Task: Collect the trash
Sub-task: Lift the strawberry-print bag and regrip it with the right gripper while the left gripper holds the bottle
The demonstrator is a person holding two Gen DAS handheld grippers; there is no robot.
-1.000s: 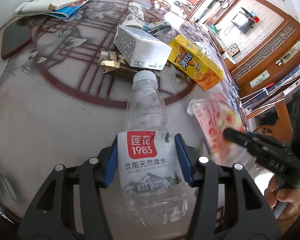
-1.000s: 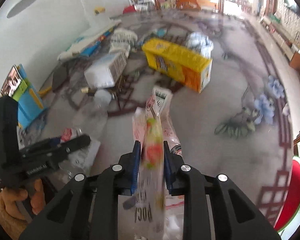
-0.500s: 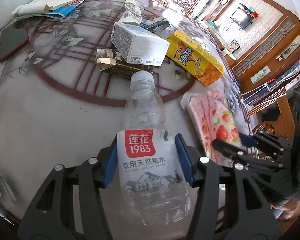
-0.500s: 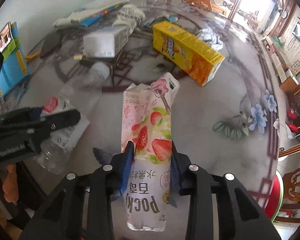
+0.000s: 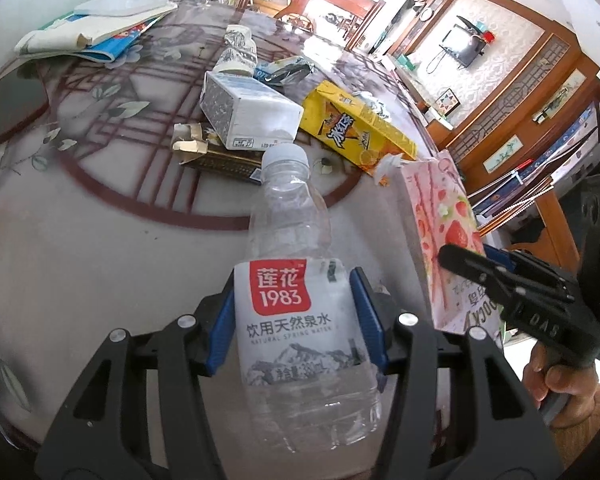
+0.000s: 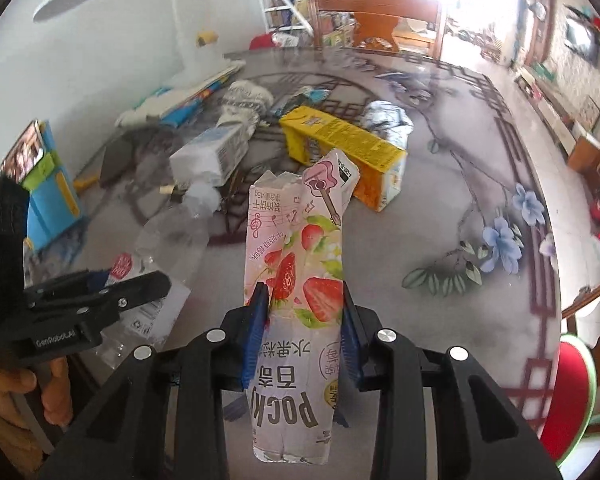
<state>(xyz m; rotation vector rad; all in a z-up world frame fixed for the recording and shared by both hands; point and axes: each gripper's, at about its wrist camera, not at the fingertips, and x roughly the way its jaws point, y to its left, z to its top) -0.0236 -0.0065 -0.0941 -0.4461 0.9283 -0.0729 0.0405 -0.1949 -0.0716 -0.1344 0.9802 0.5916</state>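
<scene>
My left hand-held gripper [image 5: 292, 316] is clamped on an empty water bottle [image 5: 296, 280]; my right hand-held gripper [image 6: 302, 328] pinches a pink Pocky wrapper [image 6: 296, 280]. Both are up off the tabletop [image 5: 100, 248]; a yellow carton [image 6: 340, 148] lies there.

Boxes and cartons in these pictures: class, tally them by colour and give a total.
white carton: 1
yellow carton: 1
pink box: 1
brown box: 1
Total: 4
</scene>
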